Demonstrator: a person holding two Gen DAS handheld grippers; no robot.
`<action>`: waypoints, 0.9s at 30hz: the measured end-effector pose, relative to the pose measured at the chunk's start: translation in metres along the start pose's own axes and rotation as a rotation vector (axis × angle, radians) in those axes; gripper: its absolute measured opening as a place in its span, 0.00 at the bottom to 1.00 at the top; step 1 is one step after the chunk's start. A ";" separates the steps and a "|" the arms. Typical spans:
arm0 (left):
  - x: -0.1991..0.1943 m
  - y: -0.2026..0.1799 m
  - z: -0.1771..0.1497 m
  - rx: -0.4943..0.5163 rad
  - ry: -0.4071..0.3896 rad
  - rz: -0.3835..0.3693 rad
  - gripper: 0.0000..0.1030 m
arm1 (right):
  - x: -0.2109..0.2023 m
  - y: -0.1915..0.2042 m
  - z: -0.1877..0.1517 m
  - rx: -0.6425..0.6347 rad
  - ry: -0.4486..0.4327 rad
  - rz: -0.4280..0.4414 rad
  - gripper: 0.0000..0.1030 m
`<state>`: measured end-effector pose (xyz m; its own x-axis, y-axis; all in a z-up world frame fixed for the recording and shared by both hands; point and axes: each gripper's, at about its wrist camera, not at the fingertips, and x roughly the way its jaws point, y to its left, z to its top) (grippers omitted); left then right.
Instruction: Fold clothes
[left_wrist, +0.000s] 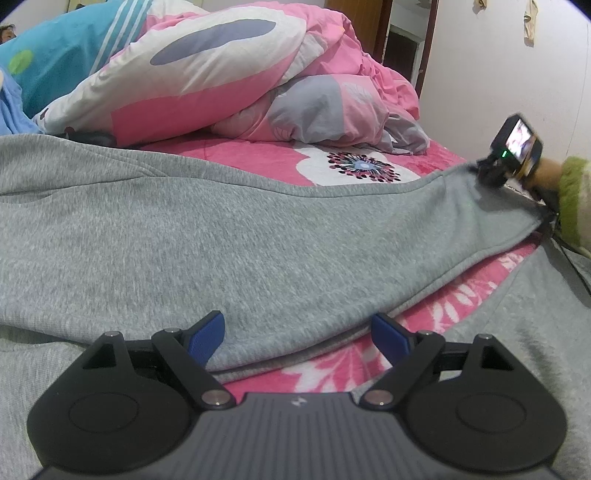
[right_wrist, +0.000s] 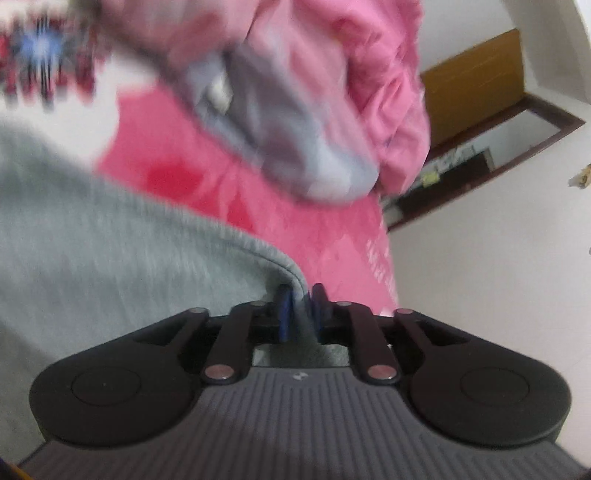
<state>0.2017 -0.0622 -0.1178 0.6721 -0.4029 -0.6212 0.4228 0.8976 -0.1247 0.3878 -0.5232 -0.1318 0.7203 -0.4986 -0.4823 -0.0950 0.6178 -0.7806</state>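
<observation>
Grey fleece: the garment (left_wrist: 229, 236) lies spread across the bed (left_wrist: 280, 162), its long axis running side to side in the left wrist view, from the far left edge out to a narrow end at the right. A pink quilt (left_wrist: 221, 74) is heaped behind it, clear of the work area.

The right gripper (right_wrist: 301, 308) is at that narrow end. Its jaws stand close together with the hemmed edge of the garment between the blue pads (right_wrist: 284, 314); the view is blurred, but the fabric appears pinched. In the left wrist view the same gripper (left_wrist: 491, 175) sits at the garment's tip, held by a hand in a green sleeve (left_wrist: 572, 199).

The left gripper (left_wrist: 297, 332) has its jaws spread wide and holds nothing. The garment's near edge lies just ahead of its fingertips, between them, with bare sheet below.

Judgement: the right hand controls the free end. The fold likely carries that end along the long axis toward the left.
</observation>
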 end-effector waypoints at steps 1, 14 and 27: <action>0.000 0.000 0.000 0.001 0.000 0.001 0.85 | 0.005 0.003 -0.003 -0.007 0.025 -0.002 0.26; 0.001 -0.003 -0.001 0.008 0.001 0.008 0.85 | -0.136 -0.158 -0.100 1.190 -0.111 0.308 0.59; 0.001 0.000 -0.001 0.001 -0.003 0.000 0.86 | -0.112 -0.067 -0.175 1.828 0.169 0.346 0.58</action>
<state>0.2015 -0.0626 -0.1193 0.6741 -0.4037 -0.6185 0.4233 0.8974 -0.1244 0.1927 -0.6155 -0.0946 0.7546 -0.2010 -0.6247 0.6394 0.4390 0.6312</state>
